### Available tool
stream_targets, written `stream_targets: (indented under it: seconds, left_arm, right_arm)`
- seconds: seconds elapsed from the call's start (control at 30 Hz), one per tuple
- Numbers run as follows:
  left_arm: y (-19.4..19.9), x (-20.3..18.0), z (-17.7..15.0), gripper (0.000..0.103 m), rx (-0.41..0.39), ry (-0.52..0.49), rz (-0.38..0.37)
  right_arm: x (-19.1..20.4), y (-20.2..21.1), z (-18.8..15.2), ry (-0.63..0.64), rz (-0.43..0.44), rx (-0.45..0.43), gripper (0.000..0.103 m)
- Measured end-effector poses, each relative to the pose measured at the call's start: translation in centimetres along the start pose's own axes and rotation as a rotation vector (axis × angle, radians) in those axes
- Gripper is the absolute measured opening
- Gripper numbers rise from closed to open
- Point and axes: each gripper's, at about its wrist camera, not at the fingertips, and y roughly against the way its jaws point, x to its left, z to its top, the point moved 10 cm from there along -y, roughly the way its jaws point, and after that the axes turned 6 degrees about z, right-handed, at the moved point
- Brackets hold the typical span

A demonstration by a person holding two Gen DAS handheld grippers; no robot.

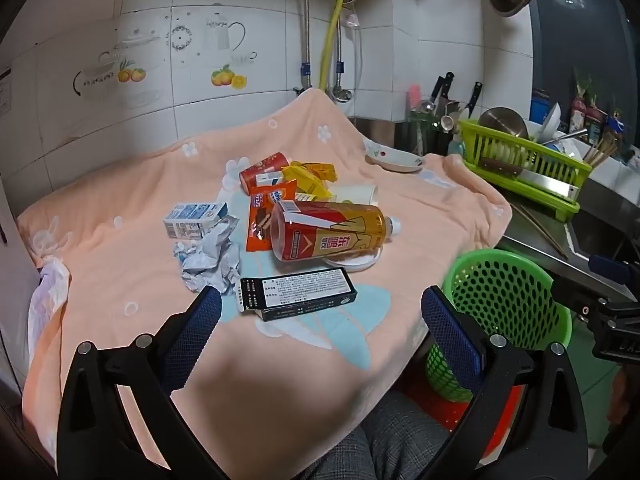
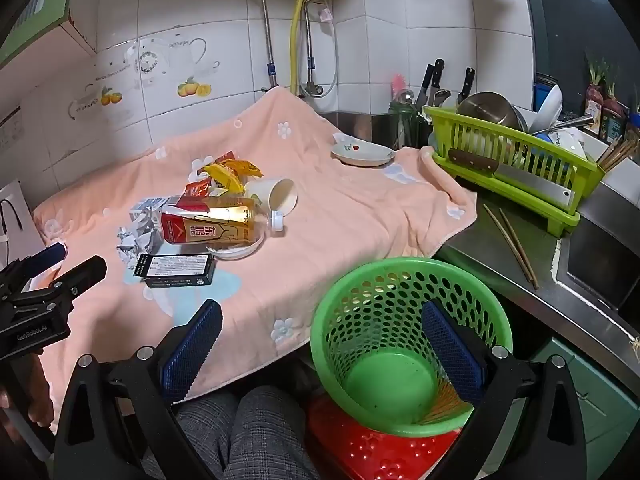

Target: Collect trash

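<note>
Left wrist view: trash pile sits mid-way on the peach blanket point(image 1: 132, 264), approx. 9 pcs: 1 drink bottle point(image 1: 328, 232) on its side, 1 black box point(image 1: 296, 292) nearest the cam, 1 blue-white carton point(image 1: 192, 220), 1 wad of crumpled paper point(image 1: 208, 256), 1 orange snack wrapper point(image 1: 260, 220), 1 red can point(image 1: 264, 170), yellow wrappers point(image 1: 308, 174) (count unclear), 1 paper cup point(image 2: 274, 196) tipped over, 1 white lid point(image 2: 236, 250) under the bottle. Left gripper point(image 1: 320, 312) w/ fingers wide apart, nothing between, just short of the box. Right wrist view: right gripper point(image 2: 320, 328) also spread wide, holding nothing, over the blanket edge & the green basket point(image 2: 360, 288). Basket is 1 pc, on a red stool point(image 2: 372, 456), no trash inside. 1 dish point(image 2: 362, 154) on the blanket's far side; 1 green dish rack point(image 2: 516, 168) holds bowls & a cleaver; 2 chopsticks point(image 2: 512, 244) on the counter.
</note>
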Motion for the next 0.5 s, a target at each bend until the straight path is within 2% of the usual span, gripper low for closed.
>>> stream_targets:
  seconds: [0.1, 0.13, 0.5]
  left_arm:
    - [0.2, 0.7, 0.5, 0.098, -0.009, 0.019, -0.002]
    - [1.0, 0.5, 0.4, 0.098, -0.037, 0.011, 0.005]
    - [1.3, 0.4, 0.6, 0.098, -0.034, -0.001, 0.016]
  right_arm:
    - [0.0, 0.1, -0.1, 0.003, -0.002, 0.004, 0.097]
    - [0.0, 0.2, -0.1, 0.003, -0.002, 0.004, 0.097]
    - [0.3, 0.4, 0.3, 0.011, -0.006, -0.004, 0.097]
